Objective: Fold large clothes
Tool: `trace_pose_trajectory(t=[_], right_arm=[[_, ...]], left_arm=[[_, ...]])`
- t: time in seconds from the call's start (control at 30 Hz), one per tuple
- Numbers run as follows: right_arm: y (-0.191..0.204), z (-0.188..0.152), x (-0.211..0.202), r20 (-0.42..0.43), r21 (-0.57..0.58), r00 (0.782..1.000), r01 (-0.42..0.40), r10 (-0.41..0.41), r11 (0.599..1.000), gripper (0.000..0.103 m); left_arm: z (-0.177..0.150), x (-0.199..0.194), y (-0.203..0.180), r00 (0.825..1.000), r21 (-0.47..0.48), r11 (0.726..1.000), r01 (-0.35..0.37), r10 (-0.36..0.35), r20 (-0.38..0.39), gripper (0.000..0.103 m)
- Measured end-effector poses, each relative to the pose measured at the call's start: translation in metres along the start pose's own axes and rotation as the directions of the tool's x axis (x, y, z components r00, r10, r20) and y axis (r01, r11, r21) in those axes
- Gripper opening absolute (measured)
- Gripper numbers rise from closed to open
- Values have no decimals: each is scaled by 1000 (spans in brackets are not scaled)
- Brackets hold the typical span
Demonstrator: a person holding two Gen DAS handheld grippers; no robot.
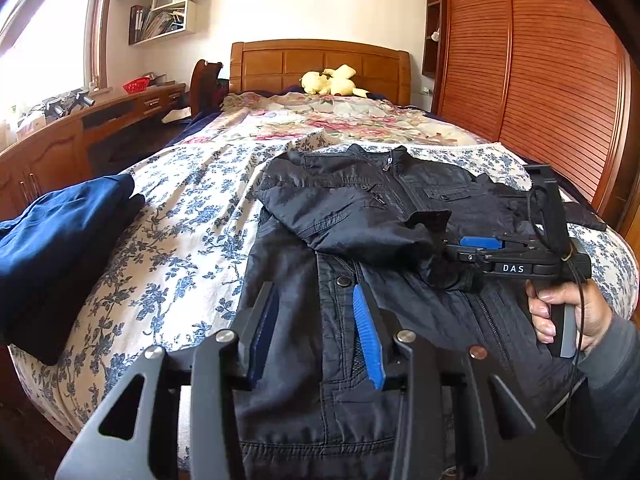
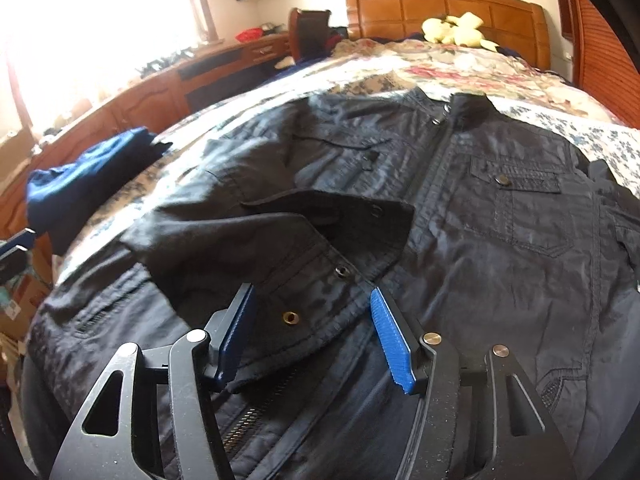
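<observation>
The left gripper (image 1: pixel 316 312) sits nearest, its jaws partly apart and empty, hovering over the lower front of the black jacket (image 1: pixel 360 240), which lies zipped and face up across the flowered bed (image 1: pixel 192 216). Left of it rests a folded blue garment (image 1: pixel 60 232), well clear of the work.

Across the jacket's middle lies the sleeve (image 1: pixel 360 216), folded inward with its cuff (image 2: pixel 320 280) near the zip. The right gripper (image 2: pixel 312 312) straddles that cuff, jaws about half apart; the pads flank the cloth, and I judge they are not yet pinching it. No earlier view shows their travel.

To do this well, the right gripper should bite the cuff's hem squarely, both layers together, before any lifting, then lay the sleeve flat and straight along the body. The left gripper can press the jacket's front so the slippery cloth does not drag. Snaps and zip should stay clear of the pads.
</observation>
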State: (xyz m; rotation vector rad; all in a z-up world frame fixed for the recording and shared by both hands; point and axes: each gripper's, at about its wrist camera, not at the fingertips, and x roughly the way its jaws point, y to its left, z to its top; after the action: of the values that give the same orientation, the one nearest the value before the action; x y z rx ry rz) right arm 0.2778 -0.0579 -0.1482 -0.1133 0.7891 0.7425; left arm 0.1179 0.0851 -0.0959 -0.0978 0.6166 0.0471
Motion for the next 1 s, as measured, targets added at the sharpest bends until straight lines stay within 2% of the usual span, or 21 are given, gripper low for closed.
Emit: trace_pose_trajectory(t=[0.1,0.17,0.3,0.4,0.53,0.6,0.67,0.73,0.87,1.0], right_arm=[[6,0,-4,11,-27,999,-41,41,999,61],[10,-1,-1,-14,-36,998,-69,68,997,61],[9,-1,1,-20,-28,998,-52,51,998,61],[4,-1,4,-30,-9,1000,7,-7,1000,62],[9,-3,11,-86,-43,995,-57,53,997,64],[24,-8,17,-140,-112,988,-81,65,990,51],[35,-11,19,-157,-159,985,-96,71,983,26],[39,-12,18,-152,-177,985,-111,85,978,15],[39,-12,10,-119,-169,987,-127,108,977,8],[34,-8,-21,-30,-161,995,-94,90,982,7]], left_arm=[[-1,3,-1,1000,-1,1000,7,-7,-6,37],[-2,4,-1,1000,-5,1000,13,-13,-11,37],[-4,5,-4,1000,-3,1000,15,-15,-15,37],[-5,3,-4,1000,0,1000,13,-13,-17,37],[-7,3,-4,1000,-1,1000,15,-15,-19,37],[-7,5,-4,1000,1,1000,12,-12,-22,37],[-7,6,-3,1000,2,1000,11,-11,-23,37],[-7,7,-3,1000,-3,1000,12,-12,-21,37],[-4,12,-3,1000,-2,1000,14,-15,-21,37],[5,22,-4,1000,7,1000,19,-19,2,37]])
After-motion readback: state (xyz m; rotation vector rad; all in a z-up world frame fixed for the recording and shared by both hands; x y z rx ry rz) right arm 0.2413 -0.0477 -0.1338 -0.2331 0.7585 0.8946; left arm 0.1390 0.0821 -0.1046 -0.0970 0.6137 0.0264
